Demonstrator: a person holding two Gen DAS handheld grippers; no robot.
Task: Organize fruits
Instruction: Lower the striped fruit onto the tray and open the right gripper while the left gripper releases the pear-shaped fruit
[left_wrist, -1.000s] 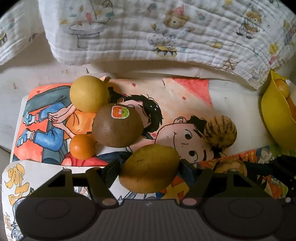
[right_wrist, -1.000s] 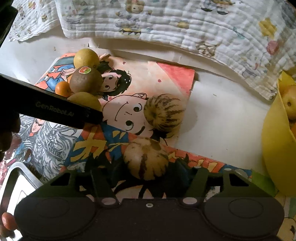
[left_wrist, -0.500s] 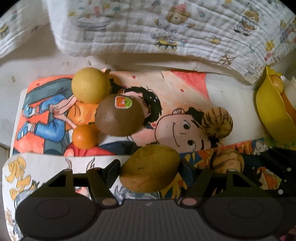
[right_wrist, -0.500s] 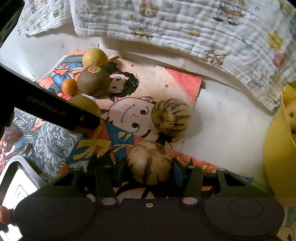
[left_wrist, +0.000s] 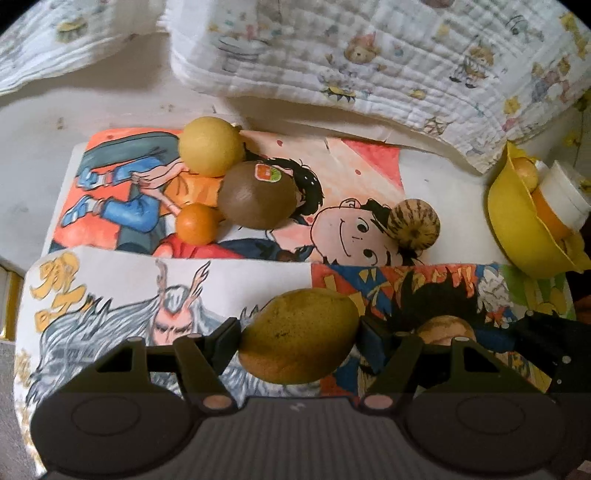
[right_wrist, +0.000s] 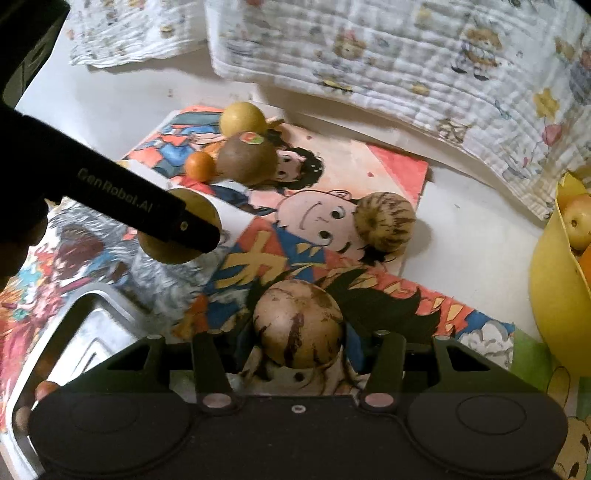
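Step in hand: you are carrying two fruits off the picture sheets. Left gripper (left_wrist: 299, 338) is clamping the mango (left_wrist: 298, 335); right gripper (right_wrist: 298, 341) is clamping the striped melon (right_wrist: 298, 325), both angled down. Next: likely the metal tray (right_wrist: 92, 306); release gently. Remaining: kiwi (left_wrist: 256, 195), yellow bowl (left_wrist: 517, 229).

Mango (left_wrist: 298, 336) yellow-green; melon (right_wrist: 298, 325) tan, brown-streaked; bowl (left_wrist: 517, 221) yellow; kiwi (left_wrist: 256, 195) brown

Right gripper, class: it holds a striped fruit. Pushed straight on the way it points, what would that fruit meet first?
Probably the cartoon poster beneath the right gripper and its round striped fruit. The second striped fruit lies farther ahead, slightly right; depth is unclear.
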